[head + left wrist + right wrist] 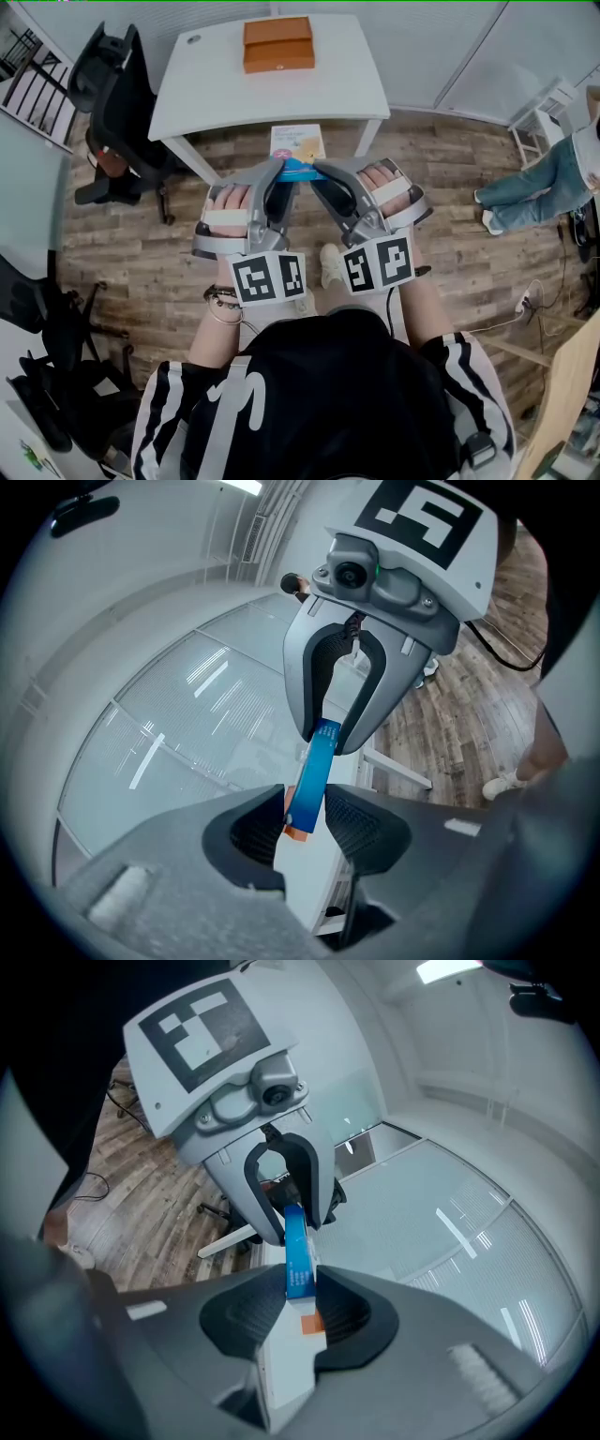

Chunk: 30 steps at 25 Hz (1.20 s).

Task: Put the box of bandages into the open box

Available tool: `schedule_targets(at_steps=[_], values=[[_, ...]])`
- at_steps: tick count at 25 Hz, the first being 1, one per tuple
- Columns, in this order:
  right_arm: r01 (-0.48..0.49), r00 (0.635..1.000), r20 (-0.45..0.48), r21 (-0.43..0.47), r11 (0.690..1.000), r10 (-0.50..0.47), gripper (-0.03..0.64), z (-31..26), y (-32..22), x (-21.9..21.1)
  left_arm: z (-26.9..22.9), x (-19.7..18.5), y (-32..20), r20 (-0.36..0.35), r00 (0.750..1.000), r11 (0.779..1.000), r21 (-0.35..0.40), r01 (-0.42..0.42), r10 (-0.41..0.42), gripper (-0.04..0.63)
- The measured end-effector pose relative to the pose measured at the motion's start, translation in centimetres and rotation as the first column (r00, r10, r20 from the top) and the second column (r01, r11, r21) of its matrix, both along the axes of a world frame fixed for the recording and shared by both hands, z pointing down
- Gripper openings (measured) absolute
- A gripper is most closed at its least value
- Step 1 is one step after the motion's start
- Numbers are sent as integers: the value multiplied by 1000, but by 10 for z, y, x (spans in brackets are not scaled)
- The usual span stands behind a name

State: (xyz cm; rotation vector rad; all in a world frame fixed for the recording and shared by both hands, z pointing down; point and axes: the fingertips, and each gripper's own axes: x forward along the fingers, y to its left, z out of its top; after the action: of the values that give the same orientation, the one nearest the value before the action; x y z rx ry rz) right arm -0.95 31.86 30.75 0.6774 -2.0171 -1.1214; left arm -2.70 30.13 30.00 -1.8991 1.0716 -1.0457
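Blue-edged flat box of bandages (298, 145), pale printed face

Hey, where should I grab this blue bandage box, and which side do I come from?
Take the blue bandage box at its two short ends, one claw coming in from each side, with the pads across its thin thickness. It is a long, flat pack, so its broad faces give the pads flat contact. The left claw and right claw grip it this way now.
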Motion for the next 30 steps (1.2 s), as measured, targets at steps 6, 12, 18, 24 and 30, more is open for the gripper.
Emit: schedule_targets(at_steps=[6,12,18,24,30], values=[[-3,1000,10,-5,1000,3,98,2,-17,2,1,2,-17,-6,1000,1000,5,6,-5,140],[8,1000,13,-7,1000,-8,98,7,-49,3,7,3,-49,-17,1000,1000,0,15,-15,141],[21,1000,18,-17,1000,-21,100,9,-86,7,10,7,-85,-18,999,1000,-4,28,-28,141],[34,999,27,-26,999,-34,100,14,-119,5,14,5,-118,-12,999,999,-5,45,-45,141],[43,999,35,-34,998,-42,100,14,-152,5,14,4,-151,-12,998,998,-12,54,-54,143]])
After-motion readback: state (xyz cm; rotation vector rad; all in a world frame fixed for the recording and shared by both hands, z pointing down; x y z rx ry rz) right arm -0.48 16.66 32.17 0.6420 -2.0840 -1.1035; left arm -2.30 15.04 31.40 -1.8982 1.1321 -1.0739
